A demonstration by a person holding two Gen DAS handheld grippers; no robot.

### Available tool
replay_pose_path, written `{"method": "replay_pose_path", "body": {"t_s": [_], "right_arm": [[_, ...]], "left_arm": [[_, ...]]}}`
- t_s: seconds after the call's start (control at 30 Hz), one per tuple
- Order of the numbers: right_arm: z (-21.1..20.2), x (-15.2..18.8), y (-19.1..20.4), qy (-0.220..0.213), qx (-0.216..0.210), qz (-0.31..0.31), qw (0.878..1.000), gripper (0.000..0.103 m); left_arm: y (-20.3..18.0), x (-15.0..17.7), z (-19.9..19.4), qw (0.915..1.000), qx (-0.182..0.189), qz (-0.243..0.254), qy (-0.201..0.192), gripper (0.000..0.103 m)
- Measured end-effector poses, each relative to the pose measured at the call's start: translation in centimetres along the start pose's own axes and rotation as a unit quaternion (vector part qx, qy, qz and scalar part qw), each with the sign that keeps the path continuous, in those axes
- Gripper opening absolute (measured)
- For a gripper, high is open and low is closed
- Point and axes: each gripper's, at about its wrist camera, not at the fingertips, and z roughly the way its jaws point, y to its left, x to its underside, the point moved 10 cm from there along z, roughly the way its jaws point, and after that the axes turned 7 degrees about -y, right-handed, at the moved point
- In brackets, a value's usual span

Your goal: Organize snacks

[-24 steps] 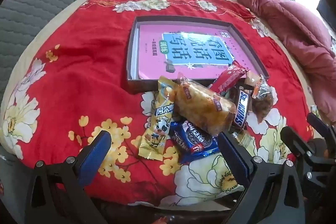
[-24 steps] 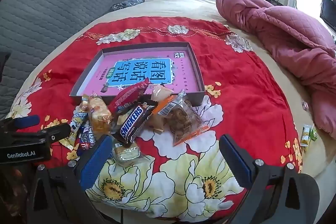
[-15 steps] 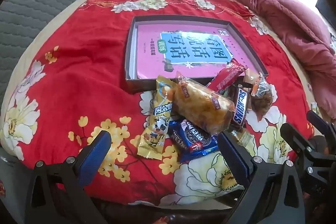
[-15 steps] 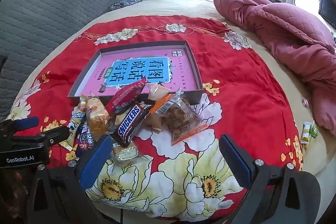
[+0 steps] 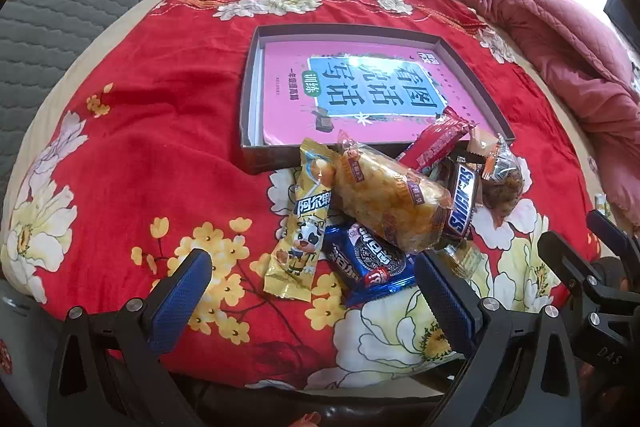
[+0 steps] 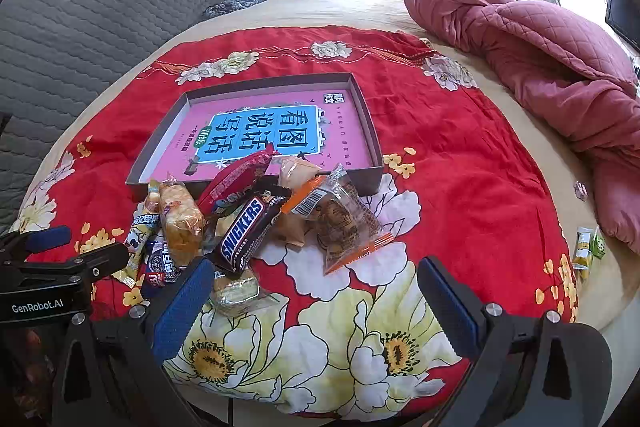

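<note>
We see 1 bed, 1 red floral cloth (image 6: 460,155) spread on it, and 1 shallow box (image 6: 370,131) on the cloth with 1 pink book (image 5: 360,95) lying flat inside. Just in front of the box sits 1 heap of snacks (image 5: 400,203), the task's things, none in the box yet.

In the heap we count 1 large pastry pack (image 5: 388,199), 1 yellow milk stick (image 5: 304,223), 1 Snickers (image 6: 244,231), 1 red bar (image 6: 236,179), 1 blue Oreo pack (image 5: 368,259), 1 orange-edged clear pack (image 6: 340,219), and about 3 small pale packs we cannot count surely.

Both the left gripper (image 5: 312,291) and right gripper (image 6: 312,295) hang over the near edge with fingers wide and empty.

Our worries: the packs overlap, so 1 pinch may drag 2; slick film may slip; the soft bed may give way under the fingers.
</note>
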Motion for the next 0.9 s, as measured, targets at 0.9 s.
{"method": "replay_pose_path", "body": {"t_s": [0.9], "right_arm": [[0.01, -0.05, -0.08, 0.000, 0.000, 0.001, 1.000, 0.102]], "left_arm": [[-0.63, 0.18, 0.04, 0.9999, 0.007, 0.009, 0.002, 0.101]]}}
